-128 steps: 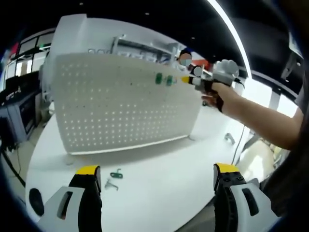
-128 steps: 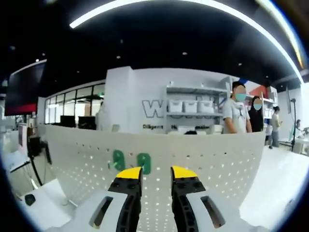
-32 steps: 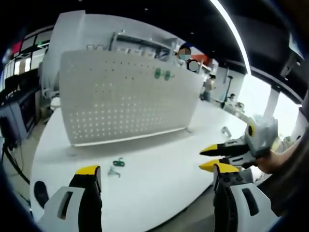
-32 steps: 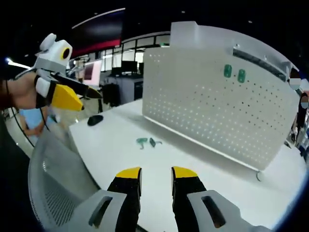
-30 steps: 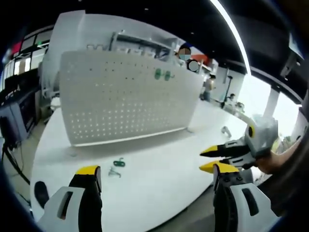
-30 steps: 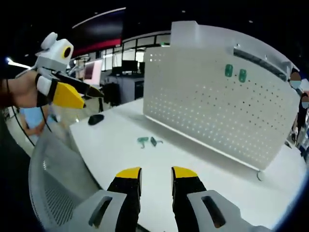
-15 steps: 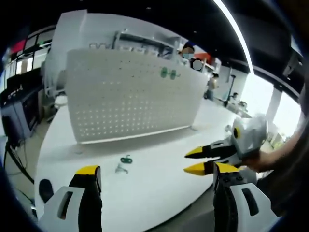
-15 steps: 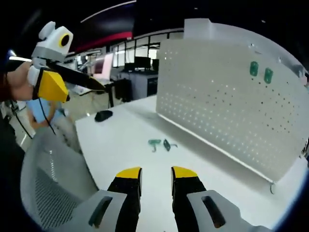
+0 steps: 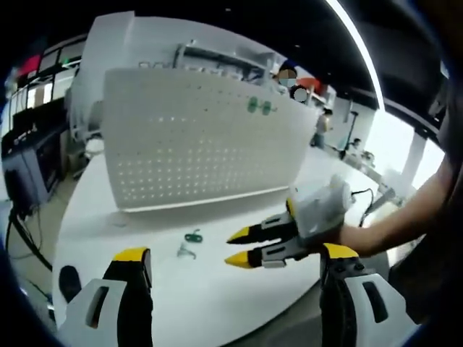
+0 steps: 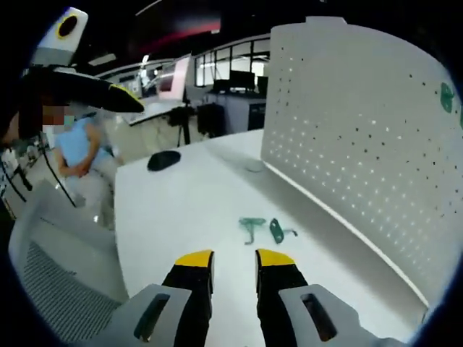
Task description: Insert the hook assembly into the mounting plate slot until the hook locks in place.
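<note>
A white pegboard mounting plate (image 9: 202, 144) stands upright on the white table (image 9: 217, 289), with two green hooks (image 9: 259, 107) fixed near its top right. Two loose hook parts lie on the table in front of it, one green (image 9: 192, 236) and one grey (image 9: 186, 251). My left gripper (image 9: 235, 253) is wide open and holds nothing. My right gripper (image 9: 235, 248) reaches in from the right, its yellow tips just right of the loose parts. In the right gripper view those parts (image 10: 252, 225) (image 10: 281, 231) lie just beyond my right gripper (image 10: 234, 259), whose jaws stand slightly apart with nothing between them.
A black mouse (image 10: 165, 160) rests on the far side of the table. A mesh chair (image 10: 51, 282) sits at the table's near edge, and a seated person in blue (image 10: 76, 152) is behind it. Shelves and people stand beyond the pegboard (image 10: 362, 130).
My right gripper has come down from the green hooks on the pegboard and moved in low over the table toward the two loose parts, which now look nearer in its view.
</note>
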Action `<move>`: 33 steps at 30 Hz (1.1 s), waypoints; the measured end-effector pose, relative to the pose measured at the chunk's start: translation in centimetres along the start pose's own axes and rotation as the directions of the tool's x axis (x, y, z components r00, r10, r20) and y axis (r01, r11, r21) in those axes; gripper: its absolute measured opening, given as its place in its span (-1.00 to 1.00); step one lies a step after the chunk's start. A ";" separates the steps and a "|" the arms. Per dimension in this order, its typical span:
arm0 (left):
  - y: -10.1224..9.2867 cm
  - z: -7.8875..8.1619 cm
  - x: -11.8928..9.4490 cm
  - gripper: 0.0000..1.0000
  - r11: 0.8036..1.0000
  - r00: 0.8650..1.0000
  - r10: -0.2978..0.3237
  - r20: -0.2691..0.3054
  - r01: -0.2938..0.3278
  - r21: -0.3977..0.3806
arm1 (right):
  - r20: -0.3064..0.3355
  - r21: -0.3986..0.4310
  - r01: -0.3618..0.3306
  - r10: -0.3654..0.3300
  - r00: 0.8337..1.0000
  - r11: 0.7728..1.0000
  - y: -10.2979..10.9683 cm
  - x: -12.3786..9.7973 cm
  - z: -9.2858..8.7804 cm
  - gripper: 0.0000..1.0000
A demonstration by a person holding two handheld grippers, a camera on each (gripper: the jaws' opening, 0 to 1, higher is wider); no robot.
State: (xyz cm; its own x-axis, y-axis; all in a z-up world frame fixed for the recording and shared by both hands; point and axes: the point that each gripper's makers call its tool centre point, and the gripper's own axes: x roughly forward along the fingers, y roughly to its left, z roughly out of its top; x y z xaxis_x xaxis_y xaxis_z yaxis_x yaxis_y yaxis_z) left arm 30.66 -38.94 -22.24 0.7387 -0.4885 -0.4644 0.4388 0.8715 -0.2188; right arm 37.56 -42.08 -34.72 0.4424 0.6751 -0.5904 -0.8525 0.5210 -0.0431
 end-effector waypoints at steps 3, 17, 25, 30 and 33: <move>0.2 0.4 0.0 0.97 1.000 1.000 0.002 0.016 -0.002 -0.015 | -0.020 -0.003 -0.015 0.015 1.000 1.000 -0.2 1.8 -0.3 -0.59; 1.1 0.0 -0.3 0.97 0.999 1.000 0.029 0.003 -0.029 -0.038 | -0.119 0.036 -0.073 0.077 0.990 0.997 -1.3 7.4 -1.6 -0.60; 2.9 -0.1 -0.8 0.97 0.995 0.997 0.074 0.005 -0.073 -0.064 | -0.147 0.021 -0.076 0.079 0.986 0.997 -2.0 9.0 -1.3 -0.63; 3.4 -0.3 -0.9 0.97 0.993 0.996 0.090 0.004 -0.089 -0.075 | -0.181 0.006 -0.066 0.066 0.981 0.998 -2.2 9.7 -1.9 -0.68; 3.8 -0.5 -1.1 0.97 0.991 0.995 0.098 0.005 -0.098 -0.086 | -0.198 0.009 -0.058 0.059 0.978 0.998 -2.5 9.9 -2.3 -0.71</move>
State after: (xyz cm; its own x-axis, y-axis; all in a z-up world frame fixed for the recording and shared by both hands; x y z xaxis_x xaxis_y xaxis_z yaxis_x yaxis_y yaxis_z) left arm 31.27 -35.11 -22.99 0.7808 -0.4005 -0.4794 0.3188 0.9155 -0.2455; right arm 43.40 -37.88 -42.34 0.3277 0.5876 -0.7398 -0.8742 0.4856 -0.0015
